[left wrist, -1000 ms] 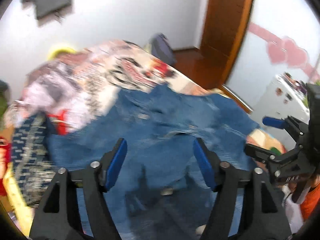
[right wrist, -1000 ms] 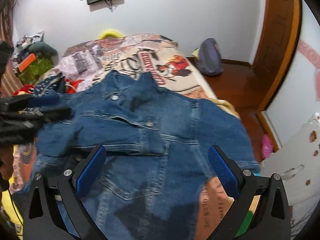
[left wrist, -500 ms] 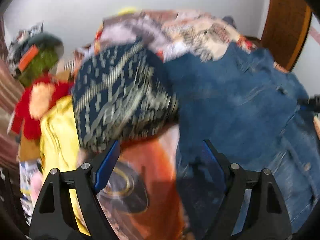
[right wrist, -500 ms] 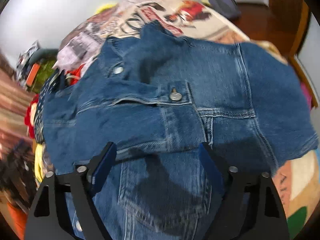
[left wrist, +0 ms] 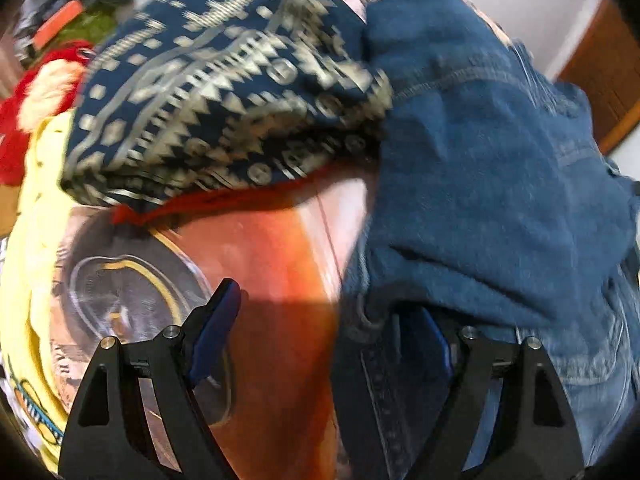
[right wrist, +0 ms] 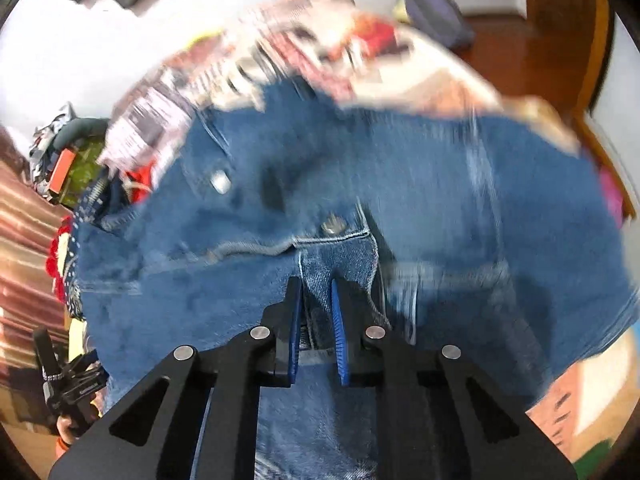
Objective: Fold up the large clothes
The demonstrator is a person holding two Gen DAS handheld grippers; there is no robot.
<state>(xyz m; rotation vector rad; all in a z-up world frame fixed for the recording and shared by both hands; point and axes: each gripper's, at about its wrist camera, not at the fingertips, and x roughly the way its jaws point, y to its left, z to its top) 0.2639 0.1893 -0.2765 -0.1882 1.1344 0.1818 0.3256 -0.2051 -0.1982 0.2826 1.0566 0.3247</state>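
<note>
Bedding with a busy printed cover (left wrist: 280,264) is carrying the denim jacket (right wrist: 400,184), which is lying spread across it beside a navy patterned garment (left wrist: 224,92). Right gripper (right wrist: 316,332) is pinching a fold of denim near the front placket, jaws nearly closed on the cloth. Left gripper (left wrist: 328,336) is standing spread wide at the jacket's side edge, one finger over bare cover, the other tucked under the denim. Recommended: close the left on that edge before lifting, then raise both grips level so the fold lands square. Both wrists are angling downward toward the bed.
</note>
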